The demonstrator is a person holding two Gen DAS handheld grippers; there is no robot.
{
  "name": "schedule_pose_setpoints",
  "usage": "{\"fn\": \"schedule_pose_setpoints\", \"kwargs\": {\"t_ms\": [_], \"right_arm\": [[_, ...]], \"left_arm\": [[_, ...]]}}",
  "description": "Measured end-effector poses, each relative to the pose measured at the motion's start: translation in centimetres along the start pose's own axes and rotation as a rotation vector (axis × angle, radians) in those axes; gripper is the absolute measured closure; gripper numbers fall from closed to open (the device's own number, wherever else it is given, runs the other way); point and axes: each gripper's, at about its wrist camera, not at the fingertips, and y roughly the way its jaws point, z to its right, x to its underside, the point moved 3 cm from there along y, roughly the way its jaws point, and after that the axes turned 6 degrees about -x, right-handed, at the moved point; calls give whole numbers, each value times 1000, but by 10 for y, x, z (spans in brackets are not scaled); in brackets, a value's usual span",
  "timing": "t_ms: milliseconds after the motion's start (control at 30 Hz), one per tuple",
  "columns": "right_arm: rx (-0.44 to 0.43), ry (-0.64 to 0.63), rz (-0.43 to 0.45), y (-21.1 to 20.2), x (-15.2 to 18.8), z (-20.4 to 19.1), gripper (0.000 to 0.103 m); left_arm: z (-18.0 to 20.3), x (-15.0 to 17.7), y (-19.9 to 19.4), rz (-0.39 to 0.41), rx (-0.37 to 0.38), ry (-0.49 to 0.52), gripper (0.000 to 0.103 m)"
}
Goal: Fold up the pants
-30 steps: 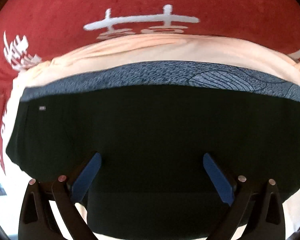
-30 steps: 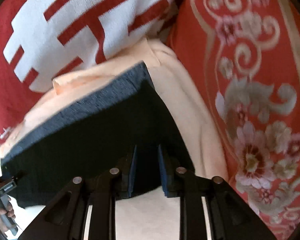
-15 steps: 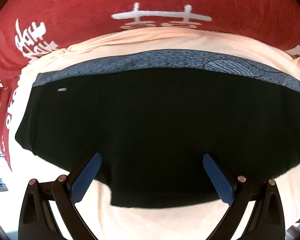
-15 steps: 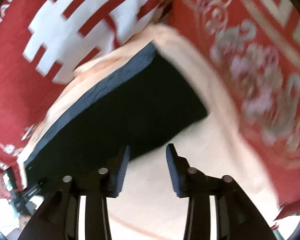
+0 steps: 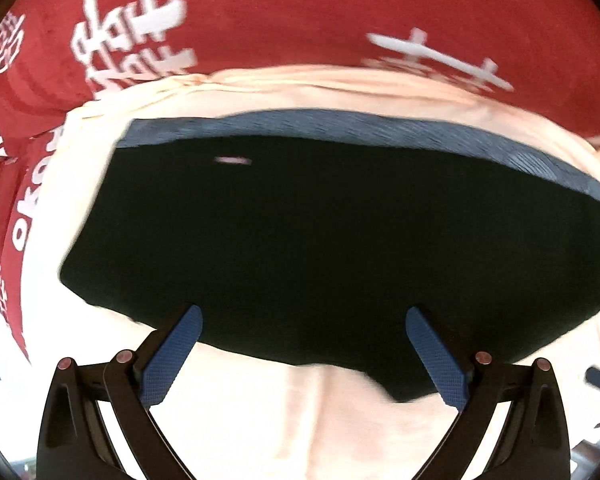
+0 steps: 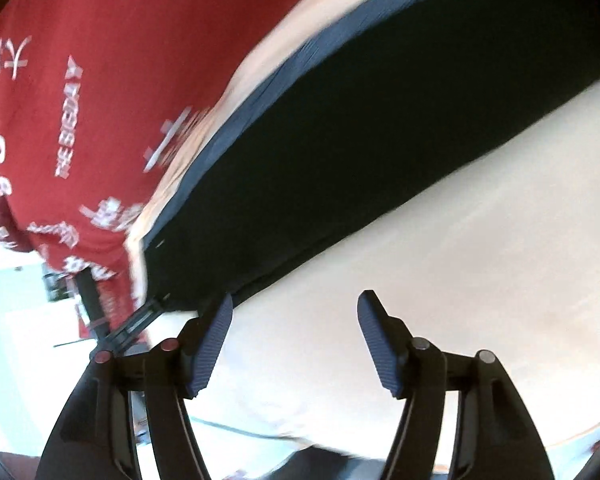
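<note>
The black pants lie folded flat on a pale peach cloth, their grey-blue waistband along the far edge. My left gripper hangs open just above the near hem, nothing between its blue pads. In the right wrist view the same black pants stretch diagonally from upper right to lower left. My right gripper is over the peach cloth just off the near edge; its jaws are opening and hold nothing. The other gripper shows at the pants' left corner.
A red bedspread with white lettering lies under and beyond the peach cloth. The red bedspread also fills the left of the right wrist view. A bright white floor area lies past the bed's edge at lower left.
My right gripper let go of the pants' edge, opened, drew back onto the peach cloth and swung left. My left gripper pulled back toward the near hem, still open.
</note>
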Motion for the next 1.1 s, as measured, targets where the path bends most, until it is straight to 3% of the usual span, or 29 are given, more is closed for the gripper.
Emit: {"fn": "schedule_pose_setpoints", "kwargs": {"t_ms": [100,267,367,500,700,767,800,833,900,1000,1100], "right_arm": [[-77,-2,-70,49,19,-28,32],[-113,-50,-117,109,43,-65,32],[-111,-87,-116,137,47,-80,32],[-96,-98,-95,156,49,-84,39],[-108,-46,-67,163,43,-76,45],[-115,-14,-69,166,40,-75,53],[-114,4,-71,168,37,-75,80],[-85,15,-70,169,33,-74,90],[-87,15,-54,167,30,-82,93],[-71,-82,-20,151,39,-99,94],[3,-61,-40,155,53,-79,95]], "left_arm": [[-33,-7,8,22,-25,-6,0],[-88,-24,37,70,-98,-12,0],[-113,-23,61,45,-133,-21,0],[-134,-19,81,47,-31,-45,0],[-143,-20,89,48,38,-31,0],[-145,-21,89,44,38,-19,0],[-146,-21,89,42,36,-14,0],[-148,-20,90,42,36,-10,0],[-152,-18,92,43,49,-10,0],[-154,-17,92,52,47,-8,0],[-159,-16,87,38,4,-5,0]]}}
